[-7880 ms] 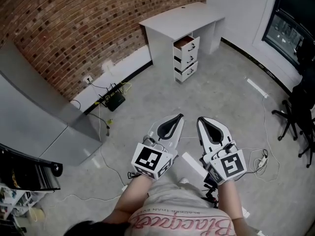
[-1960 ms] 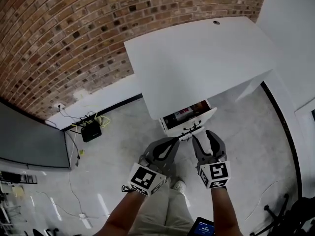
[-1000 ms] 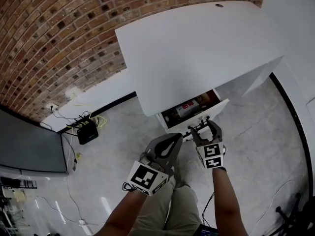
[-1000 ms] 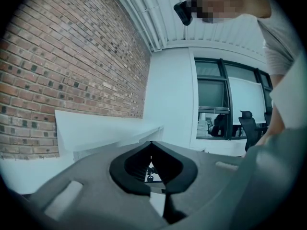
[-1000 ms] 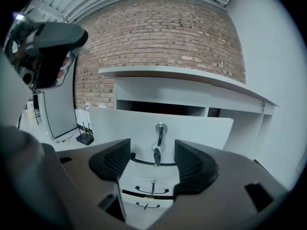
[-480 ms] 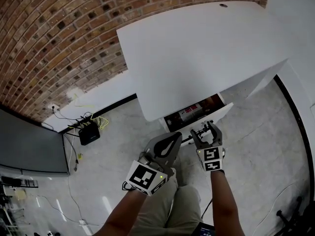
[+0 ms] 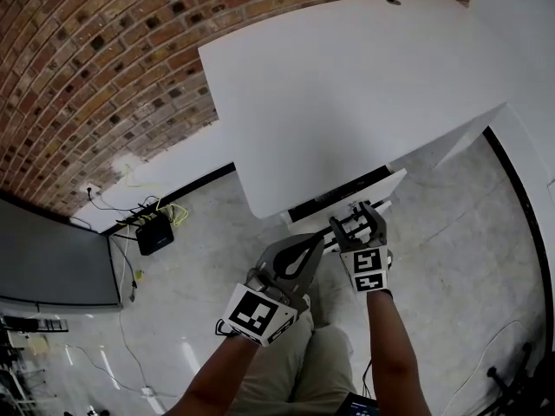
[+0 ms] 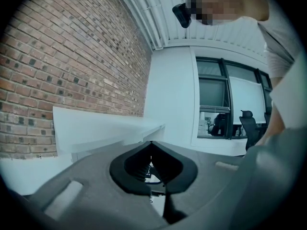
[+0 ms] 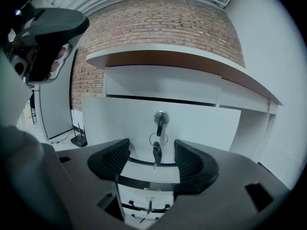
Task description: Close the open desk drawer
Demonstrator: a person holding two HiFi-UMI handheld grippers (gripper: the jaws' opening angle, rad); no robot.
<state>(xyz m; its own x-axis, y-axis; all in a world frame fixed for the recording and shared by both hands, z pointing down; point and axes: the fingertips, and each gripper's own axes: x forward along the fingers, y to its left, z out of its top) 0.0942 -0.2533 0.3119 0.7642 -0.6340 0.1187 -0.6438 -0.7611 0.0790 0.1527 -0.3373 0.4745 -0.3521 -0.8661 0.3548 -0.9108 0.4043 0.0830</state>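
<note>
The white desk (image 7: 347, 85) stands against a brick wall. Its top drawer (image 7: 368, 195) is nearly in, with only a thin dark slit left under the desk's edge. My right gripper (image 7: 354, 217) is at the drawer front (image 9: 206, 123), its jaws opening. A lock (image 9: 161, 117) with a hanging key (image 9: 157, 153) and the dark handle (image 9: 139, 162) lie between the pads, which press on nothing. My left gripper (image 7: 314, 243) hangs shut and empty just left of the right one, short of the desk; the left gripper view shows its tips (image 8: 151, 145) meeting.
Two lower drawers (image 9: 148, 206) sit under the top one. A black router (image 7: 156, 230) with cables lies on the floor by the brick wall (image 7: 104, 68). A grey panel (image 7: 52, 250) stands at the left. My legs are below the grippers.
The drawer has slid in under the desk top, and its contents no longer show. My right gripper went forward with the drawer front. The left gripper stays close beside it.
</note>
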